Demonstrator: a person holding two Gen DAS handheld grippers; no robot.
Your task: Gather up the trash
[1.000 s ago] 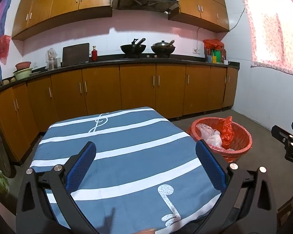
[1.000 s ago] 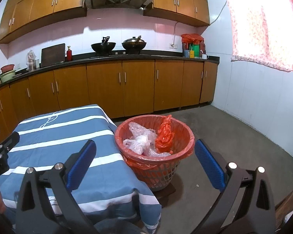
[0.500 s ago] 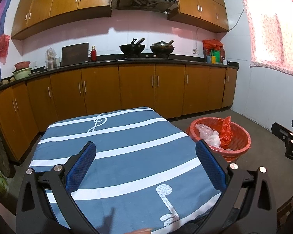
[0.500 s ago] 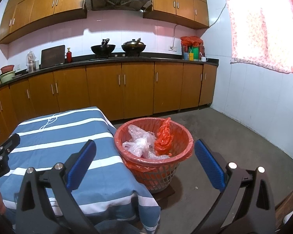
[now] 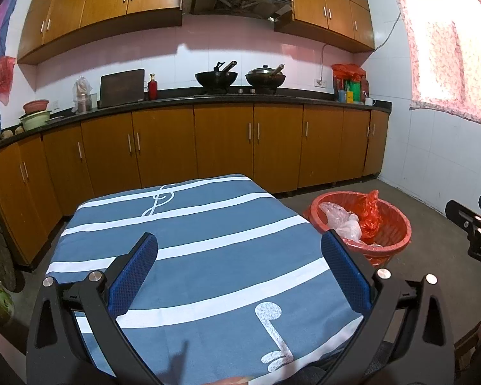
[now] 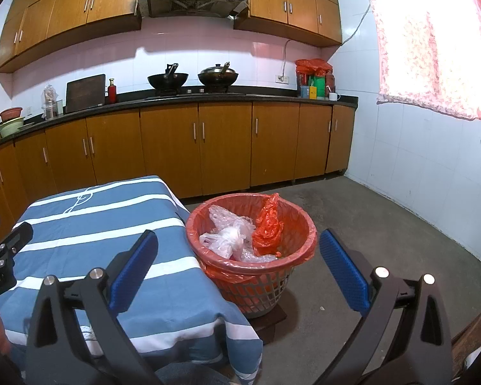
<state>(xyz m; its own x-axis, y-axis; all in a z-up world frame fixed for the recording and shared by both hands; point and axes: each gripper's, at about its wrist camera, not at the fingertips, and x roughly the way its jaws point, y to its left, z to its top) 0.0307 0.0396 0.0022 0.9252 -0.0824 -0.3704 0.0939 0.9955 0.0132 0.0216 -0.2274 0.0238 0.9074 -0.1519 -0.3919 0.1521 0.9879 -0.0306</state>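
The left gripper (image 5: 239,268) and right gripper (image 6: 239,264) gape empty. The trash (image 6: 240,235) lies in the basket (image 6: 299,264) beside the table (image 6: 89,221), between the right fingers (image 6: 343,264).

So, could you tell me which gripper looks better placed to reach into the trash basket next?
Probably the right gripper: its open fingers frame the trash basket with its plastic bags. The left gripper, also open, faces the striped tablecloth, with the basket off to its right.
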